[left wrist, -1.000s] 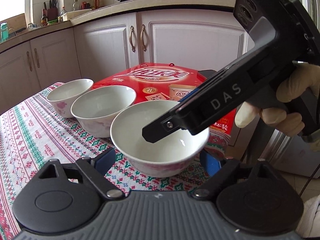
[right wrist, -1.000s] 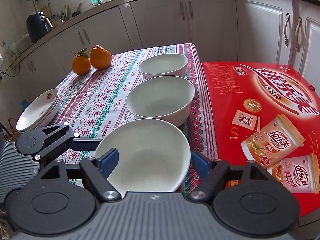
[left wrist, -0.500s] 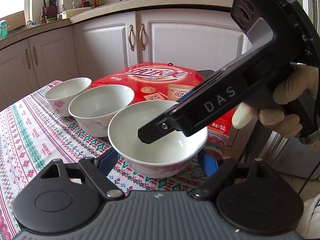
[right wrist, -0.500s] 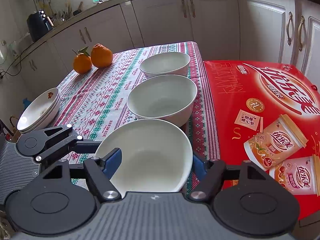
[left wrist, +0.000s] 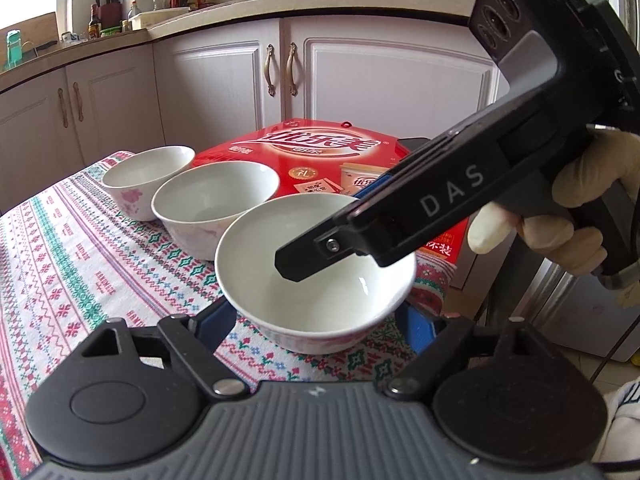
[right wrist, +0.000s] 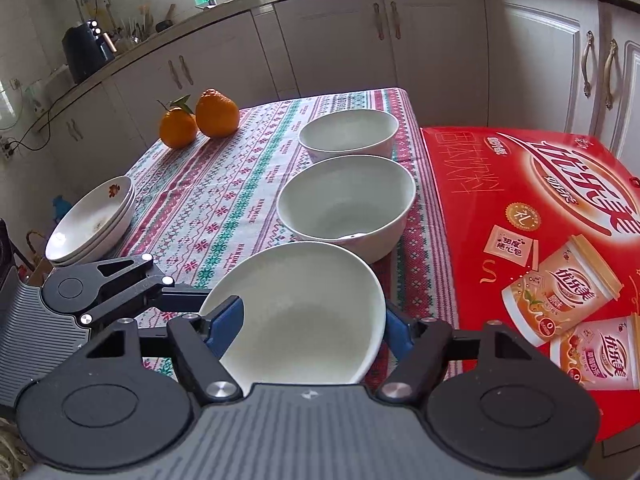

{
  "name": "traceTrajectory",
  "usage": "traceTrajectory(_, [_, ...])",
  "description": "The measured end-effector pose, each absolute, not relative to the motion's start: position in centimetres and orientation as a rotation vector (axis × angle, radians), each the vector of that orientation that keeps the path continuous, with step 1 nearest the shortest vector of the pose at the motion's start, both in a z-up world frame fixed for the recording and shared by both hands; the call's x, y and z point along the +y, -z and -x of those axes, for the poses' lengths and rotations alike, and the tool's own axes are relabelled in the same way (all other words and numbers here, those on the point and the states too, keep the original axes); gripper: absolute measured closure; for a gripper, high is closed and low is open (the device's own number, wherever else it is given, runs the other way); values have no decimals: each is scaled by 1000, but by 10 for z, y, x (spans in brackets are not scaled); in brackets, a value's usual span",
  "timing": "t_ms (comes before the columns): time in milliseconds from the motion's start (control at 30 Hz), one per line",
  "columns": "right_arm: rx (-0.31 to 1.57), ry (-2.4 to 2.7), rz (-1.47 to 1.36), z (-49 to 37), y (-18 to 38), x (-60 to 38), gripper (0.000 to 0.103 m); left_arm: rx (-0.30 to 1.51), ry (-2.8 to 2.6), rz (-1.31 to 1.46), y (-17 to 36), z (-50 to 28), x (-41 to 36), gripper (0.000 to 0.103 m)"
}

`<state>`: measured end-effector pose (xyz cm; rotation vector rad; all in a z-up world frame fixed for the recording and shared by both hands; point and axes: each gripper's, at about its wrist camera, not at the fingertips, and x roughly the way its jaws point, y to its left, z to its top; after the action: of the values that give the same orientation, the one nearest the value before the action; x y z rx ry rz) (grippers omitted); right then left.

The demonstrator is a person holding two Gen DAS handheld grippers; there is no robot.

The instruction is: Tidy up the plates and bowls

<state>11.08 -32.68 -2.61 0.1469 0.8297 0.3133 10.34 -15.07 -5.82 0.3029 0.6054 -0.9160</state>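
left wrist view: shows three white bowls in a row on a patterned tablecloth (left wrist: pixel 80 264), running away from the lens beside a red box (left wrist: pixel 320 148). finds the nearest bowl (left wrist: pixel 312 304) at the table's near corner, standing upright between the blue pads of the left gripper (left wrist: pixel 316 324). has just been narrowing, that left claw, with the bowl between its jaws. cannot tell whether its pads actually press the bowl's sides, since the bowl's own curve hides the contact. shows the right gripper (left wrist: pixel 340 224) reaching in from the right, held by a gloved hand (left wrist: pixel 560 232), one black finger lying across the bowl's mouth and a strip of blue pad showing at the far rim.

right wrist view: looks down on the same nearest bowl, framed rim to rim by the right claw's blue pads. has just been closing too, and now sits clamped on the bowl, both pads against its rim. places the middle bowl (right wrist: pixel 348 204) just beyond, very close to the nearest one, and the far bowl (right wrist: pixel 348 134) just beyond that. shows the left claw's black linkage coming in from the left edge to the bowl's left side. puts a stack of plates (right wrist: pixel 92 220) at the table's left edge and two oranges (right wrist: pixel 200 120) touching each other at the far side.
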Motion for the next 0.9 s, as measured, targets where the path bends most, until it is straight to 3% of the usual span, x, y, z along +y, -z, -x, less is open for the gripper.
traceTrajectory(900, [853,-532,-35,-147,24,-215,25,651,717,-229,46,-104,-46,17])
